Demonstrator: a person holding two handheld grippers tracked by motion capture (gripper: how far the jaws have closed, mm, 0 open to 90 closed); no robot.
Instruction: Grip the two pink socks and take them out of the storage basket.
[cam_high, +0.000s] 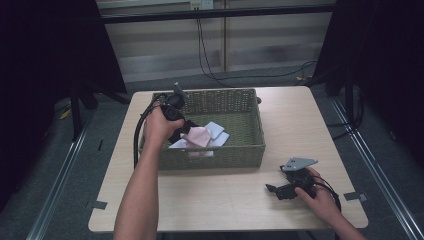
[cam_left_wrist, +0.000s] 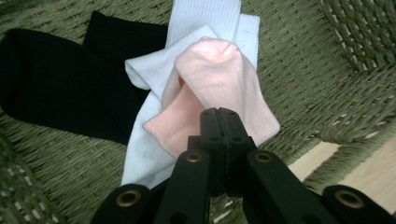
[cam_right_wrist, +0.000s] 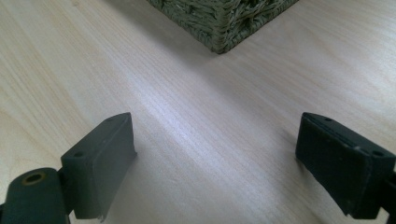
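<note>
Left tongs (cam_left_wrist: 223, 116) are clamped on the pink sock's (cam_left_wrist: 219, 88) edge, inside the woven basket (cam_left_wrist: 336, 60), over a white sock (cam_left_wrist: 144, 140). Thin pinch: it may slip free on lifting, or drag the white one. Right tongs (cam_right_wrist: 215, 163) rest wide apart, empty, on the counter (cam_right_wrist: 196, 116).

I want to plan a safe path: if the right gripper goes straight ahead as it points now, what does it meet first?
Probably the corner of the green woven basket. The right gripper has open fingers over bare table, and nothing lies between.
</note>
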